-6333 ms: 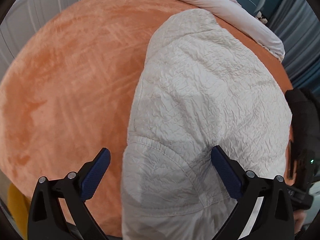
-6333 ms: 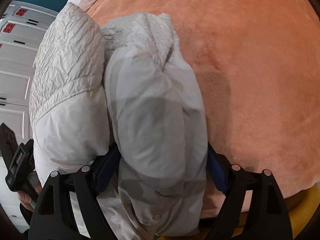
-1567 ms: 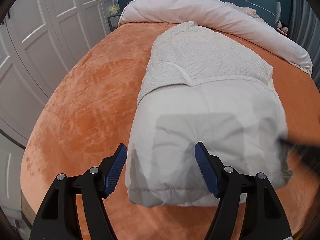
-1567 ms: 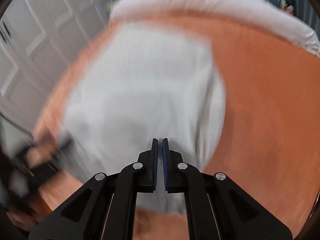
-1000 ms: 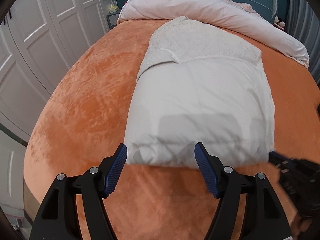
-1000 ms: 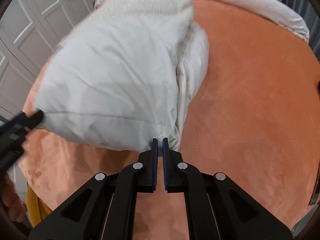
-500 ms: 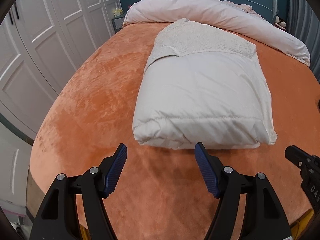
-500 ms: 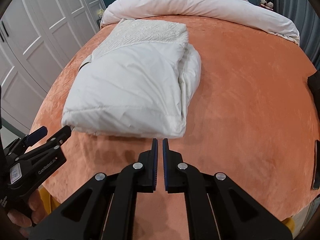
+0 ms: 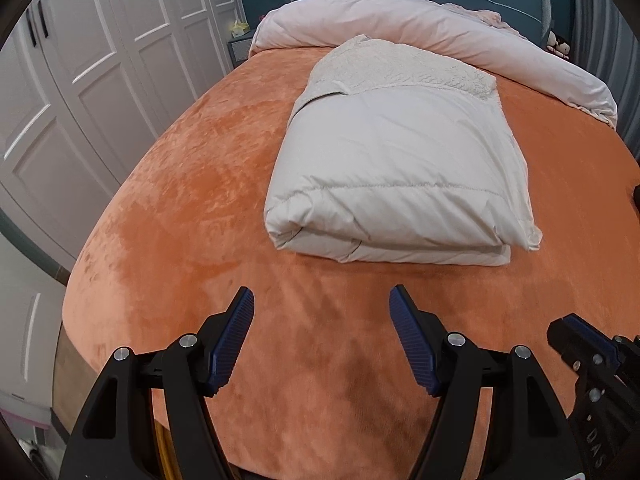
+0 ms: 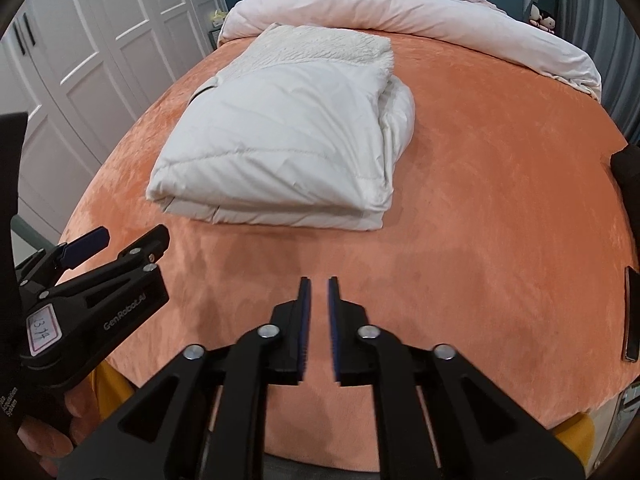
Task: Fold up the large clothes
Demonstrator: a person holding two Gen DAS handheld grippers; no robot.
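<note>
Padding and quilted seams are seen on the folded white jacket [image 9: 400, 176], laid flat on the orange bedspread [image 9: 180, 200] near its middle, with the pink duvet [image 9: 400, 20] bunched beyond it. The left gripper [image 9: 322, 336] is held wide apart over bare bedspread, gripping nothing. The right gripper [image 10: 316, 320] is opening, its narrow gap empty. A dark object [image 10: 630, 312] at the right edge is possibly a phone.

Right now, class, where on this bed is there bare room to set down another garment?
Free: the orange velvety bedspread right of the folded white padded coat, and the strip between it and both grippers. Crowded: the far end, under the rolled pale pink duvet.
</note>
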